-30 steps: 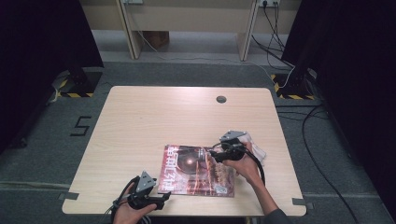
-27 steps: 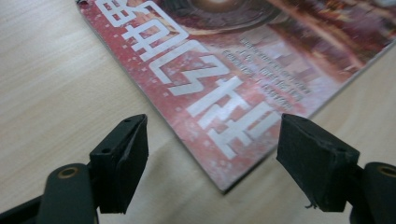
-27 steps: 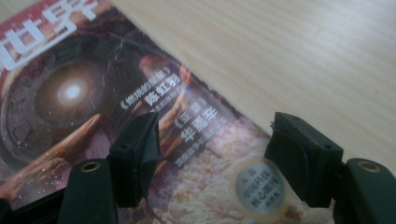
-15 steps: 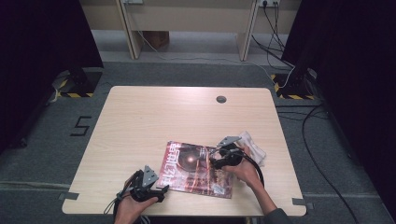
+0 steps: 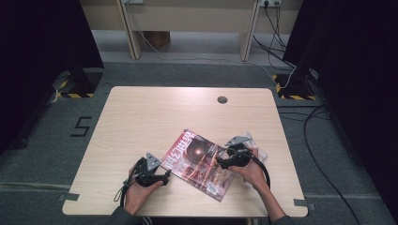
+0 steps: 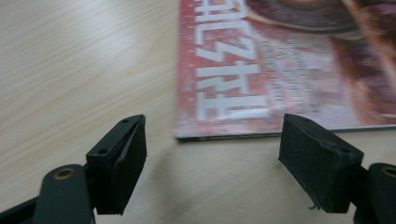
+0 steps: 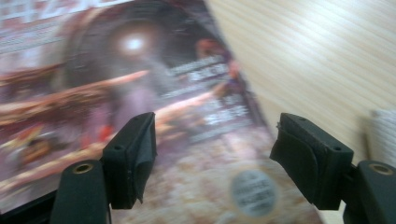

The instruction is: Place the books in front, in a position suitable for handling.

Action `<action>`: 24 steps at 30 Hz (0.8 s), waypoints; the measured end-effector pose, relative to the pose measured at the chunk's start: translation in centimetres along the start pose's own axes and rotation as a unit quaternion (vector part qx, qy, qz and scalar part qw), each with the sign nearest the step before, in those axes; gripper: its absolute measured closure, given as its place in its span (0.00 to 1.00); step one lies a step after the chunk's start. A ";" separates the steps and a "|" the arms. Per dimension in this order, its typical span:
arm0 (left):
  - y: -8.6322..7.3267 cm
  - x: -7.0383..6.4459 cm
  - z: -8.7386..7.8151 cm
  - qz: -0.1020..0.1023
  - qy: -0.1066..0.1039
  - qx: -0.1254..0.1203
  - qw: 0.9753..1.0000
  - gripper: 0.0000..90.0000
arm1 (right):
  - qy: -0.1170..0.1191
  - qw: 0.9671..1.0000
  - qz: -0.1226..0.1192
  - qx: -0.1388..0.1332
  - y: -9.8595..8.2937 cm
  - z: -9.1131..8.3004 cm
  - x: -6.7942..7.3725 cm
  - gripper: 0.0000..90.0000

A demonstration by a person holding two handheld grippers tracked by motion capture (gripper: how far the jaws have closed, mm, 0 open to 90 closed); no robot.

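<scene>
A red and dark magazine [image 5: 199, 161] lies askew on the near part of the wooden table [image 5: 155, 117]. My left gripper [image 5: 162, 178] is open just off the magazine's near left corner; in the left gripper view the magazine's edge [image 6: 261, 70] lies just beyond the left gripper's [image 6: 212, 158] spread jaws, not between them. My right gripper [image 5: 221, 162] is open and hovers over the magazine's right side; the right gripper view has the cover [image 7: 140, 93] under the right gripper's [image 7: 215, 158] wide-apart jaws.
A clear plastic packet [image 5: 256, 149] lies by the right hand, beside the magazine, and its white edge [image 7: 384, 133] is in the right gripper view. A round cable hole [image 5: 222, 99] sits at the table's far side. Cables run over the floor to the right.
The magazine has turned clockwise and now lies askew. My left gripper has moved forward, closer to its corner. My right gripper has dropped toward me over the cover.
</scene>
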State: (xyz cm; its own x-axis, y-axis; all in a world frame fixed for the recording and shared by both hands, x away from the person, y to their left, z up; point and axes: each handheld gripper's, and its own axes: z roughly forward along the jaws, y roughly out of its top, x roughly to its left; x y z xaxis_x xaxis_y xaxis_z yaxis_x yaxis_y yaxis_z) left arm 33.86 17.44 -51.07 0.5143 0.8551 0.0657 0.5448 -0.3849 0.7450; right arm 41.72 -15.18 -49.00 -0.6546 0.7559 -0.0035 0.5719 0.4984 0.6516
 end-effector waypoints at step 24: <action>0.5 -0.5 1.2 -0.004 -0.004 0.007 1.000 0.25 | -0.009 1.000 0.013 0.001 -0.6 0.8 0.1 0.30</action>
State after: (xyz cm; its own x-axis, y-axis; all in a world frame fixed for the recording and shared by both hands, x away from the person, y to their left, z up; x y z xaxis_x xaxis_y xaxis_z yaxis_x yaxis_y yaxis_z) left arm 34.68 16.42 -51.58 0.5155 0.8551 0.0553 0.5572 -0.3835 0.7365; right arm 41.73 -15.10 -49.96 -0.6299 0.7767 0.0003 0.5907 0.4788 0.6495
